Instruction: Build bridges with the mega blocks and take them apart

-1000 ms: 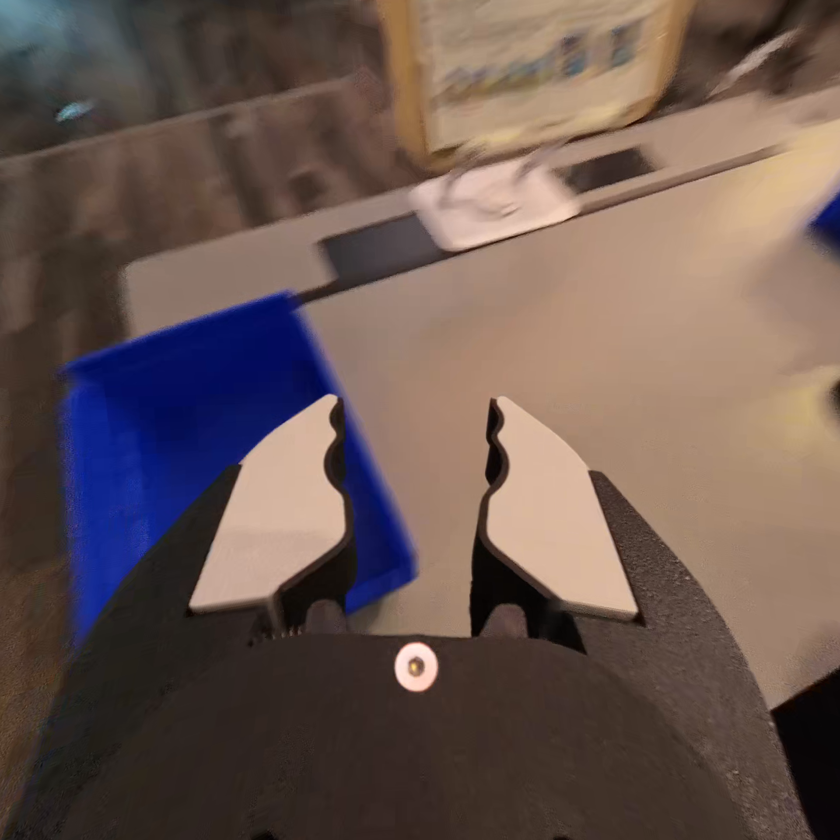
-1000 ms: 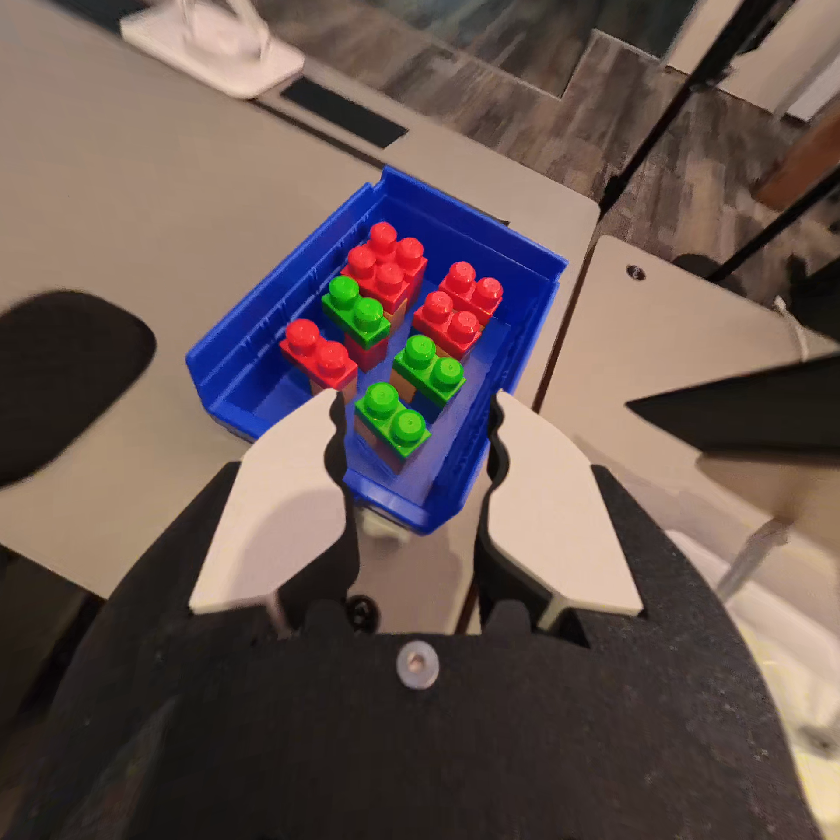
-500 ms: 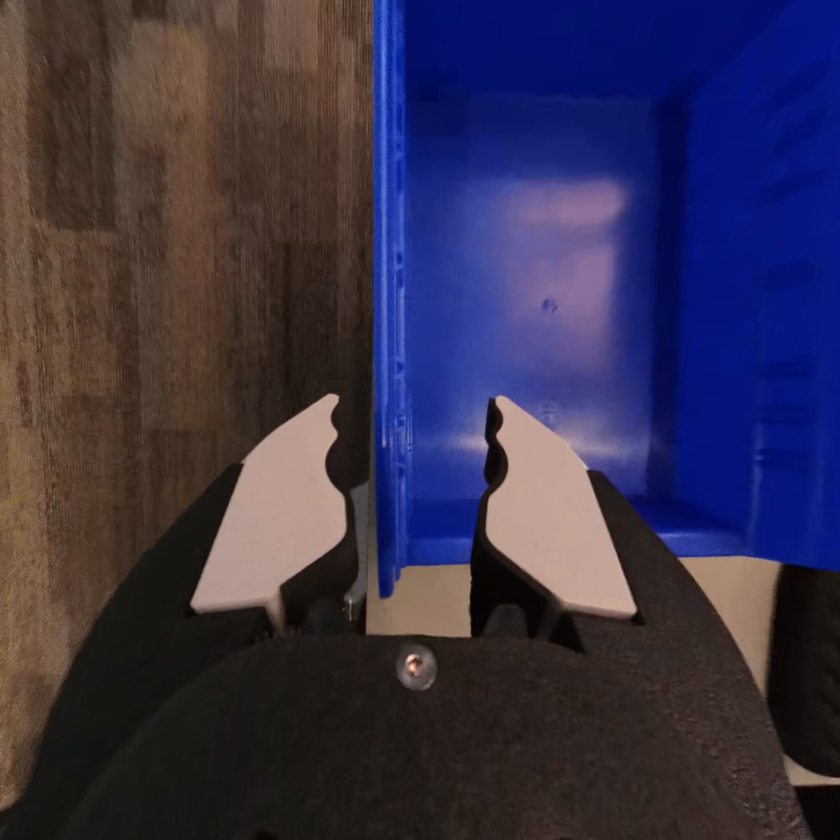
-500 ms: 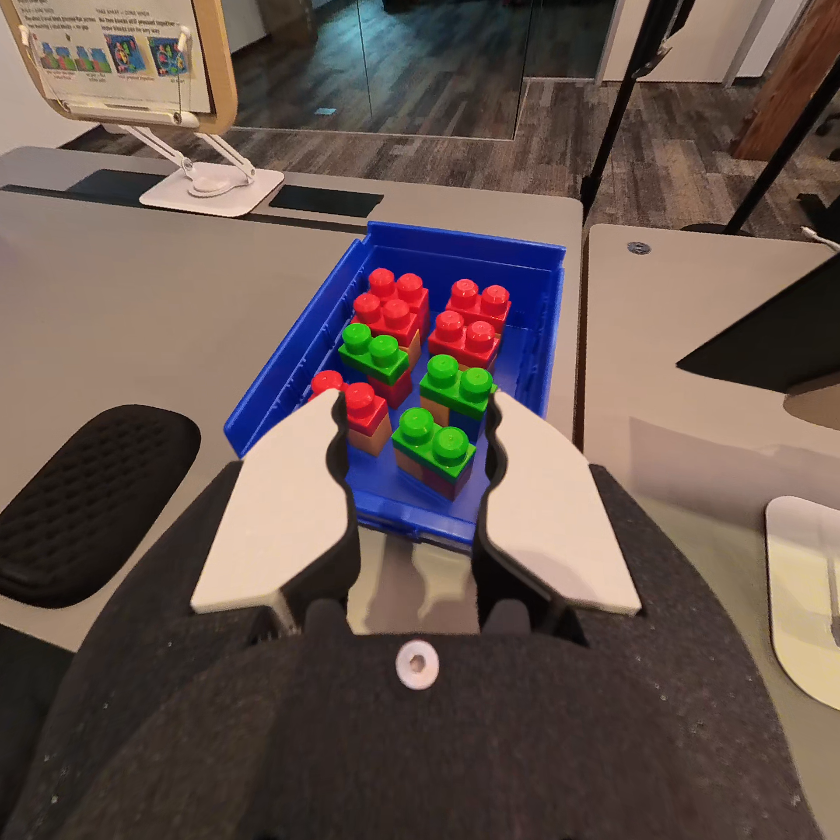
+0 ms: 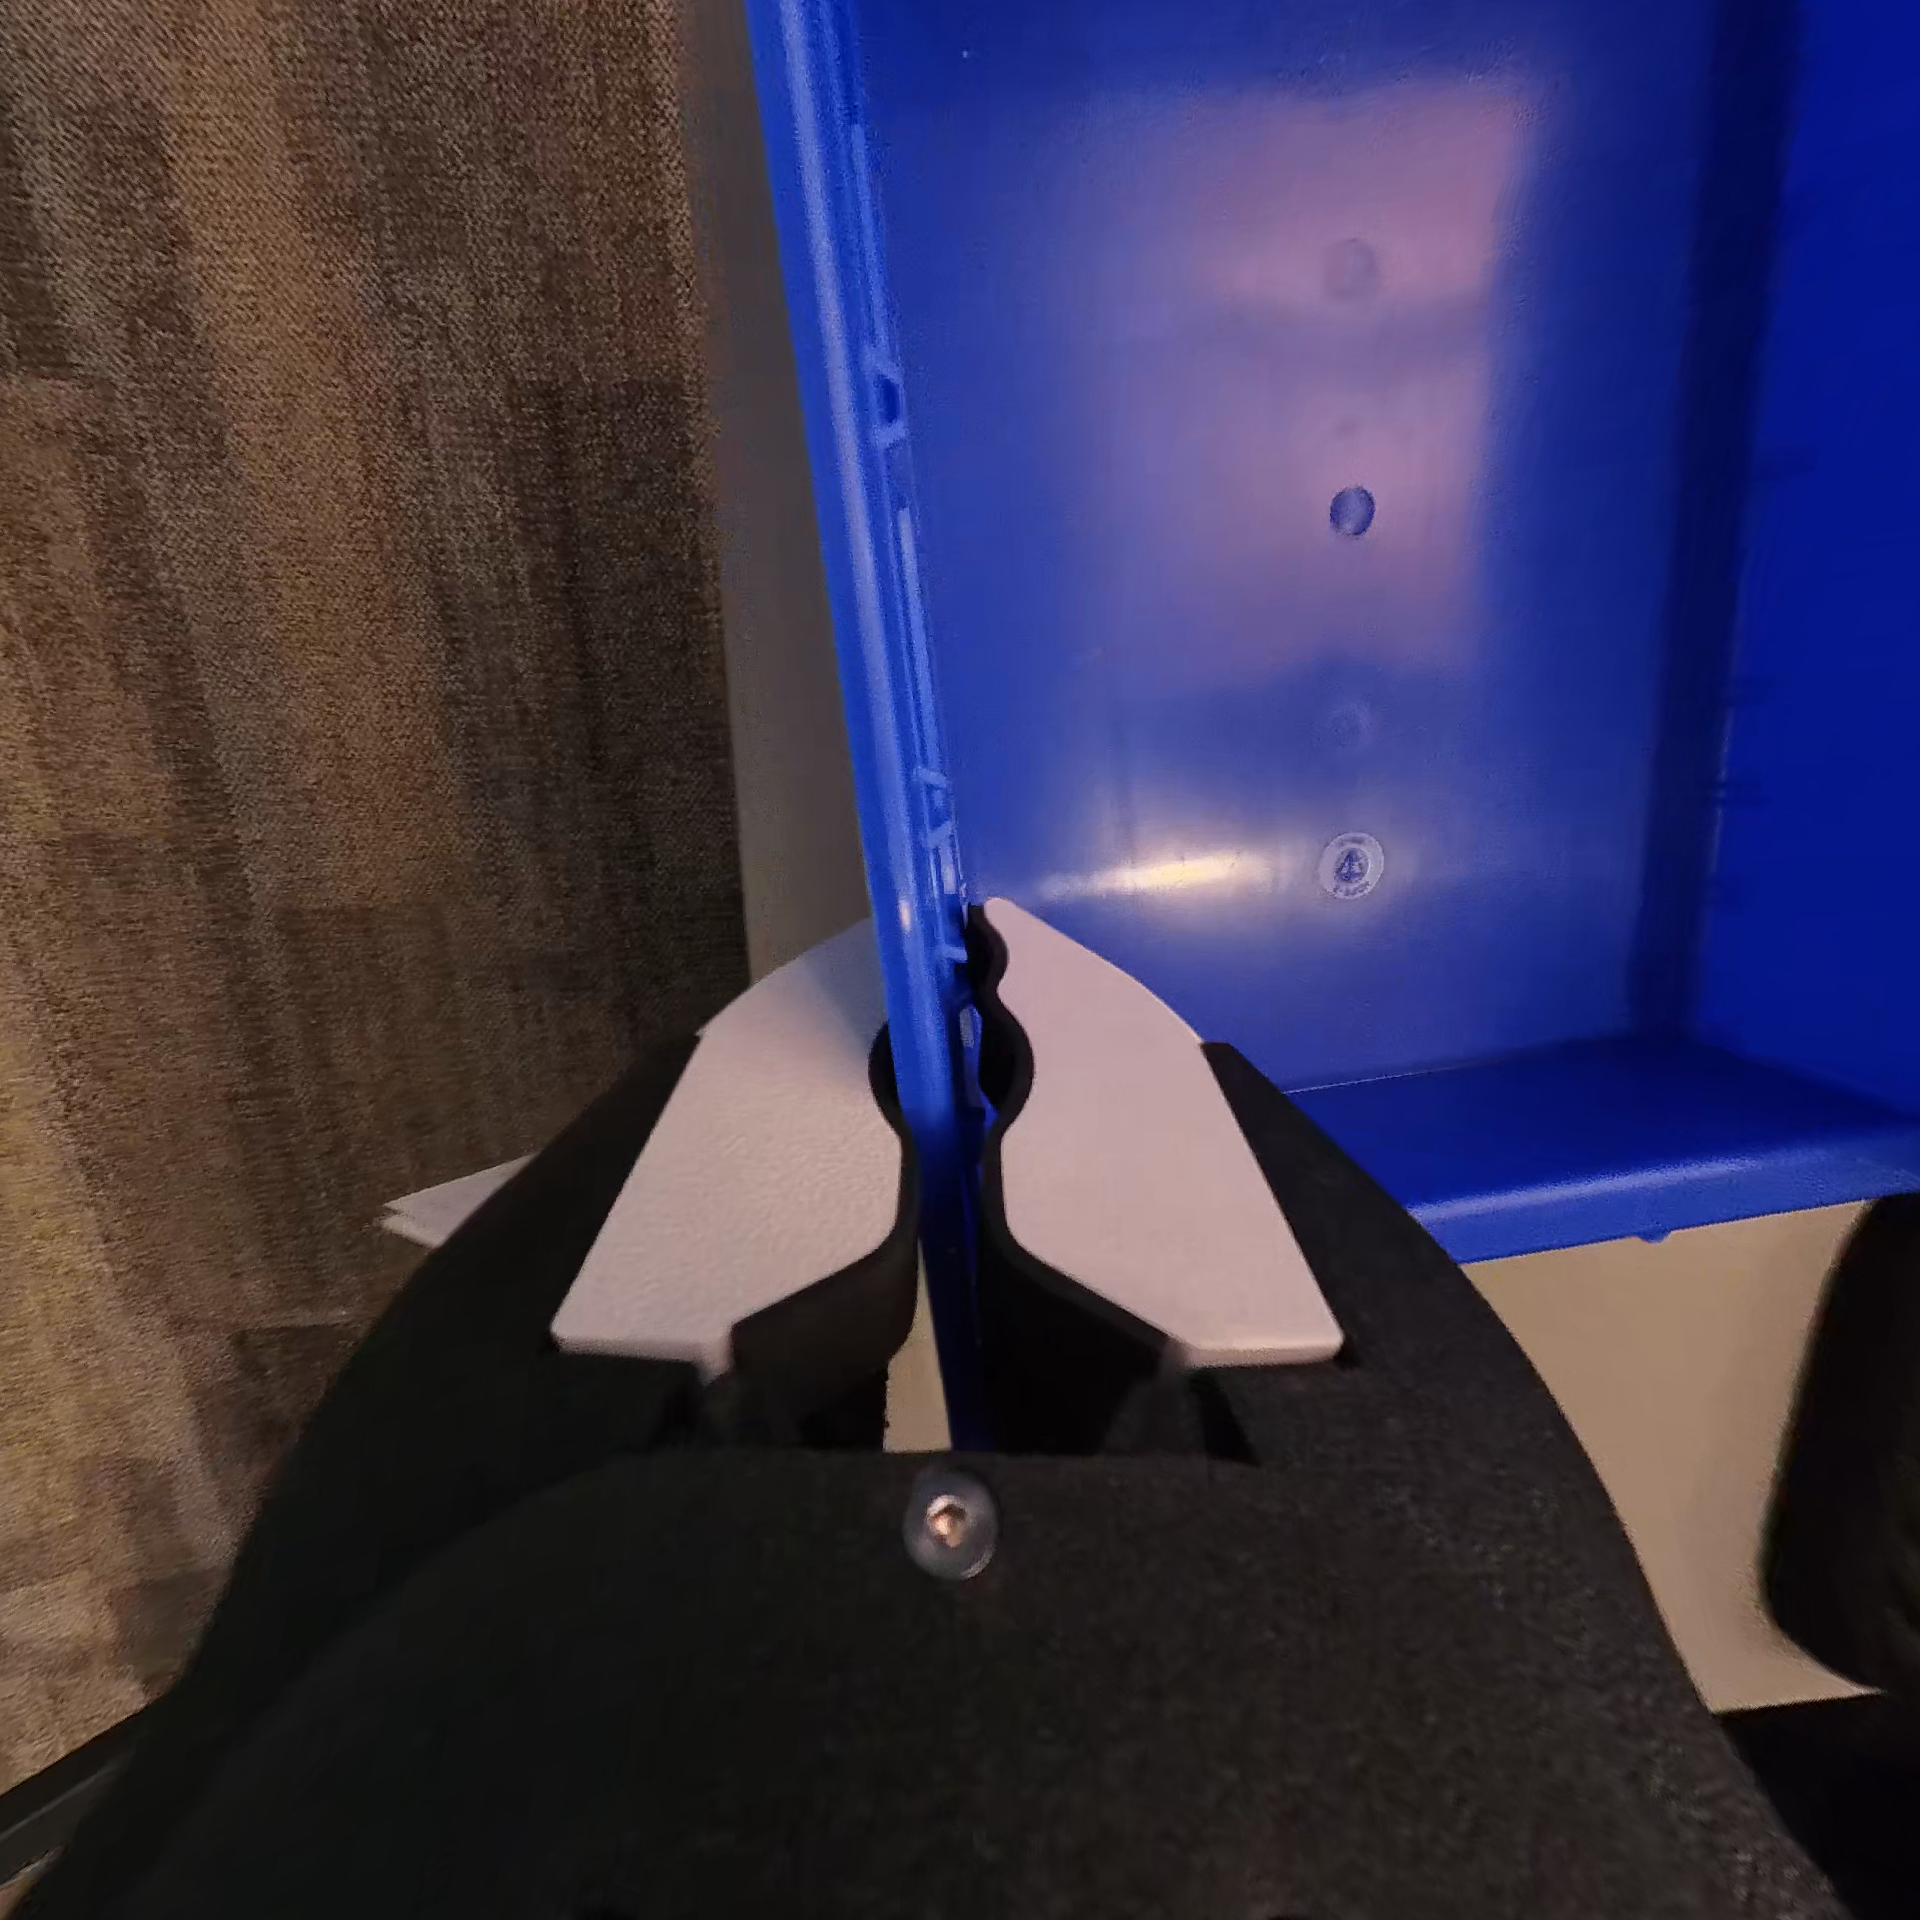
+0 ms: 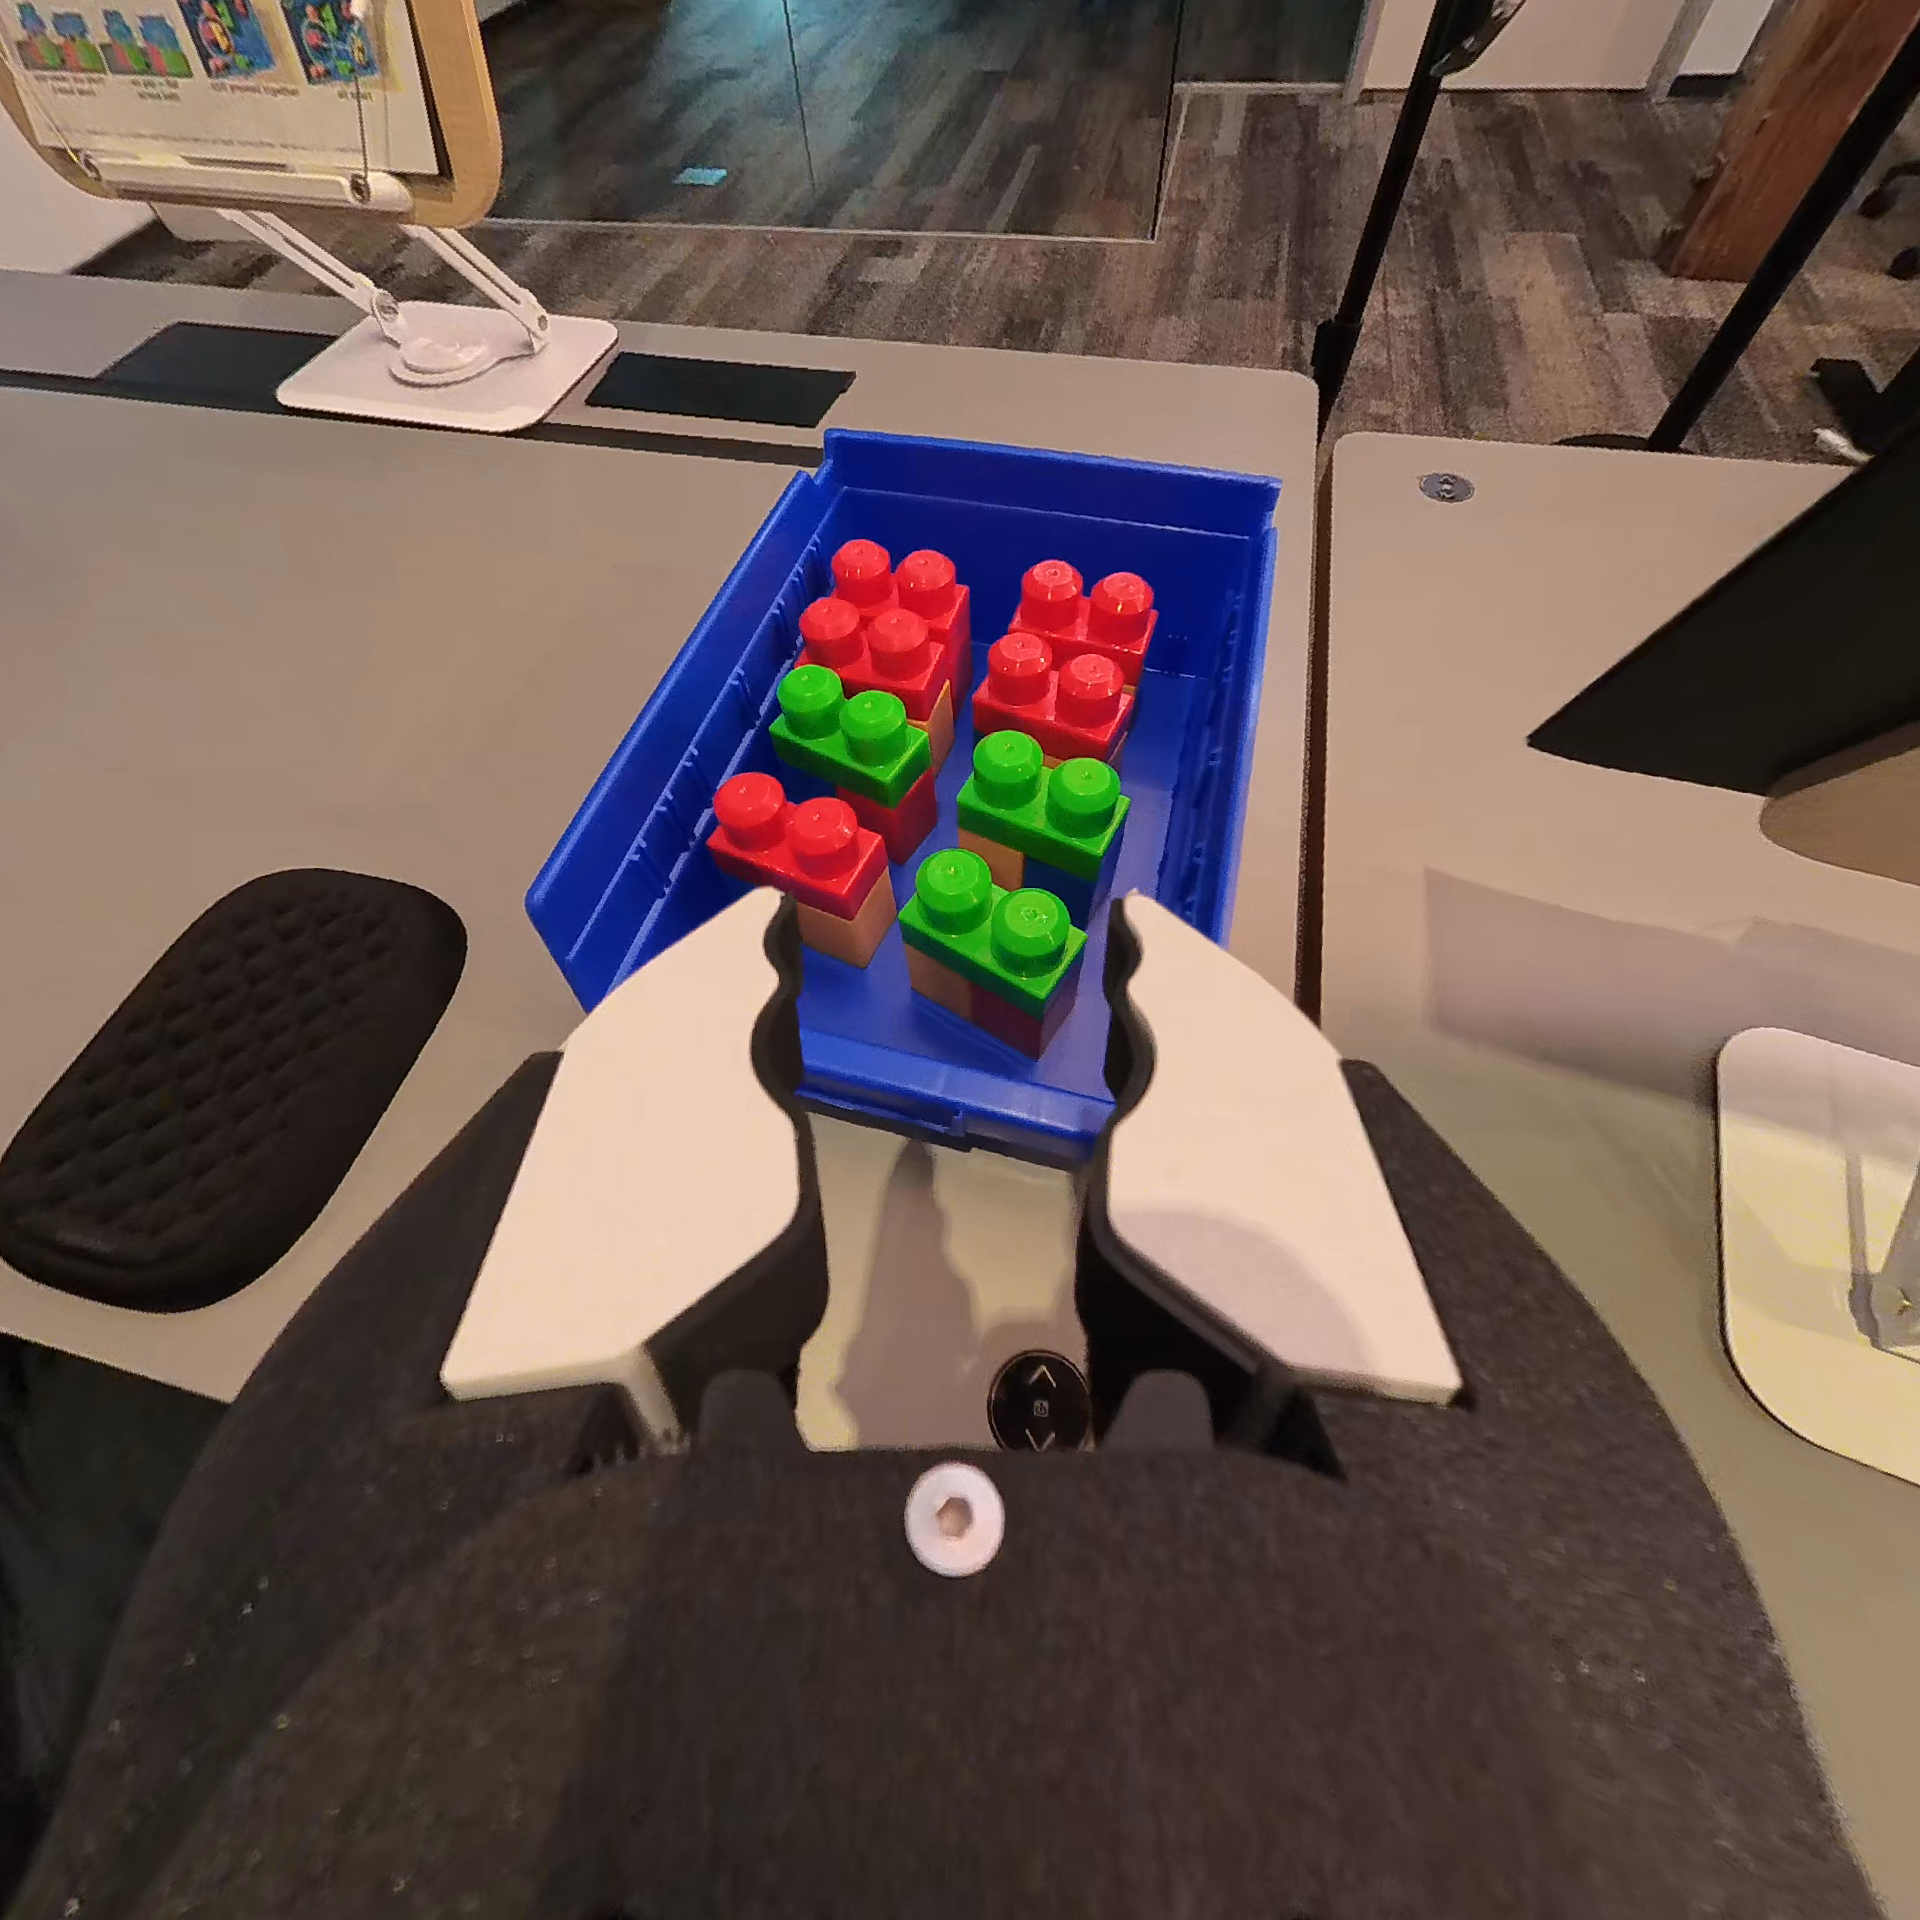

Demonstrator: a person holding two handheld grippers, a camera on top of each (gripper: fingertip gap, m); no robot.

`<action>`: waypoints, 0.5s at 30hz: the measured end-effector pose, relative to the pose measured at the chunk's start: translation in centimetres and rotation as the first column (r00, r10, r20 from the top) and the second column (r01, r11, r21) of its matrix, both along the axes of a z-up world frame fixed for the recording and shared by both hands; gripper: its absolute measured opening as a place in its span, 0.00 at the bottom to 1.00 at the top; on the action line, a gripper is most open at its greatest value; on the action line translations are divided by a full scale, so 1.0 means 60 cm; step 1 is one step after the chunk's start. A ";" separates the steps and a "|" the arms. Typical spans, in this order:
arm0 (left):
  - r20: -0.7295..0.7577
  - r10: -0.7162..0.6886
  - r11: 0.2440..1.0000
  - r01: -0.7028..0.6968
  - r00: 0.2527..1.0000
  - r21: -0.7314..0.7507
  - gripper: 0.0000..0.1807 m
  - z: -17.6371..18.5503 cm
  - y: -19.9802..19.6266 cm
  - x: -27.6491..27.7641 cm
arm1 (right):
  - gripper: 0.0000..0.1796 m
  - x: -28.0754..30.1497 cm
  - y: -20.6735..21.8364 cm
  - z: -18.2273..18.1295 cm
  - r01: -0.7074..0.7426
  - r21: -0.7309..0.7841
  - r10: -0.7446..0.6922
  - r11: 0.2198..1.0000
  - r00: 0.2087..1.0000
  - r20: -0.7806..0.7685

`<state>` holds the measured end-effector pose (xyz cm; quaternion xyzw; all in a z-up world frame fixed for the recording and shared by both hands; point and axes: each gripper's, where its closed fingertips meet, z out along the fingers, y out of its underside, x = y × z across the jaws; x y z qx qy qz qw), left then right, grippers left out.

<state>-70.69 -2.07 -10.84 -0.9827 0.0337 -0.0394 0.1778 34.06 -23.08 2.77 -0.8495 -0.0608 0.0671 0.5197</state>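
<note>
On the left, left claw (image 5: pixel 951 1049) clamped on the side wall of an empty blue bin (image 5: pixel 1299 582) resting on the tabletop (image 5: pixel 1621 1382). Farther right, right claw (image 6: pixel 945 966) spread wide, holding nothing, mega blocks (image 6: pixel 992 935) standing just ahead in a second blue bin (image 6: pixel 665 831), long axis running away, likeliest first pick for this nearer claw.

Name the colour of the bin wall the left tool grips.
Blue bin wall, clearest in the left wrist view.
</note>
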 end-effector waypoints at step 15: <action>-0.014 0.023 0.995 -0.021 1.000 0.096 0.04 -0.003 0.004 0.175 | 0.30 -0.035 0.053 -0.038 -0.074 -0.070 0.072 0.995 0.997 -0.027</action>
